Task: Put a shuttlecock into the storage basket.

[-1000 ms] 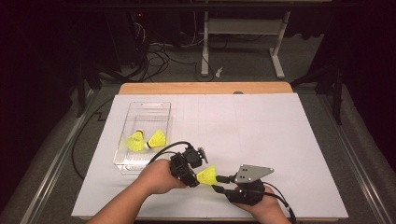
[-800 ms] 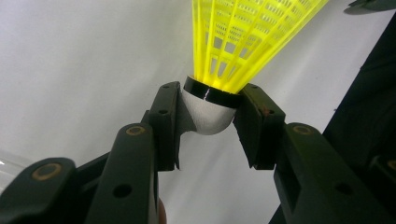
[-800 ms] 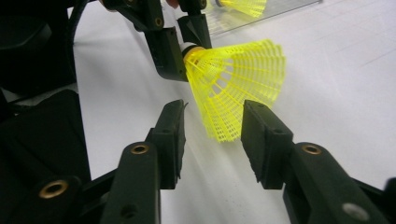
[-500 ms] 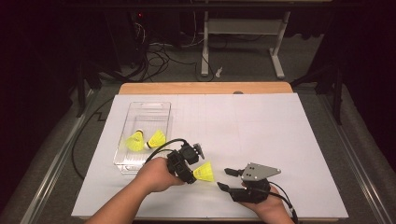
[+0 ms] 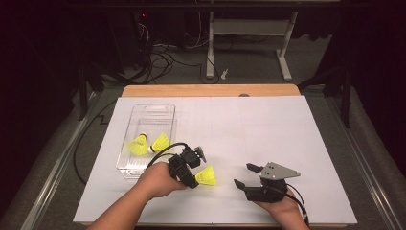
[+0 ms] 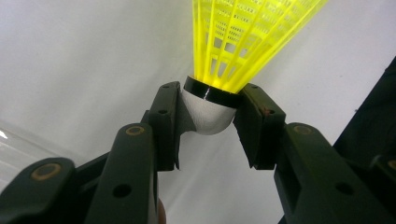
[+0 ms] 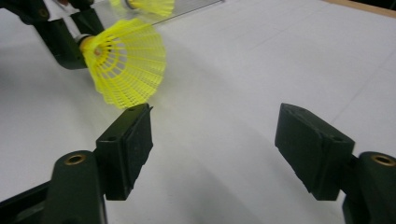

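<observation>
- The tray (image 5: 146, 111) lies on the counter (image 5: 268, 124) along its left edge.
- Two shuttlecocks (image 5: 139, 145) lie side by side in the tray's near half.
- A third shuttlecock (image 5: 206, 176) is right of the tray, near the front edge, at the left gripper (image 5: 190, 178).
- The right gripper (image 5: 245, 175) is further right, apart from the third shuttlecock, near the front edge.

black claw (image 5: 251, 176) (brass pins), grey plate (image 5: 279, 171)
</observation>
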Tool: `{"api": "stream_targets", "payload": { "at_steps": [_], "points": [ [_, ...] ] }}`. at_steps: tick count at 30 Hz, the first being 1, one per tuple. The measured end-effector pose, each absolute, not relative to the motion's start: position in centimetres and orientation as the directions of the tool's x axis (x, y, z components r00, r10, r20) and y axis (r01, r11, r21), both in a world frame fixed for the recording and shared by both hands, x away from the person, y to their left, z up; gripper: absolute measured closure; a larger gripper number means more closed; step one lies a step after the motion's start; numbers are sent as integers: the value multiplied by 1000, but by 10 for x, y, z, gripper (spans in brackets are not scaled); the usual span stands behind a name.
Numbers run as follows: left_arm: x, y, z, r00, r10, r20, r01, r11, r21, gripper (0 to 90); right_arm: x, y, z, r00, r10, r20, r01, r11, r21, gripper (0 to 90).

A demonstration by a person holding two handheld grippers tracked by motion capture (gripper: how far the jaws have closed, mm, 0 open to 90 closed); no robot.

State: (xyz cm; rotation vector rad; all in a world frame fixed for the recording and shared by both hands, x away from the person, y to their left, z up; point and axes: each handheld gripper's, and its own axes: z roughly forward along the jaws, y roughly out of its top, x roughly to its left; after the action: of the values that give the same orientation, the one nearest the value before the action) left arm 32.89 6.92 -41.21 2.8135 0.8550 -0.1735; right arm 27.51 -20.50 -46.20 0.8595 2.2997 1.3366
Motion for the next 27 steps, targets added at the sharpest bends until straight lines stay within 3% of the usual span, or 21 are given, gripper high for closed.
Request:
{"api": "stream_targets", "payload": {
  "at_steps": [27],
  "points": [
    [330,80,-413,807,568,-161,589,-795,147,621,276,-258,-460,-595,804,-18,331,266,905,96]
  ]
}}
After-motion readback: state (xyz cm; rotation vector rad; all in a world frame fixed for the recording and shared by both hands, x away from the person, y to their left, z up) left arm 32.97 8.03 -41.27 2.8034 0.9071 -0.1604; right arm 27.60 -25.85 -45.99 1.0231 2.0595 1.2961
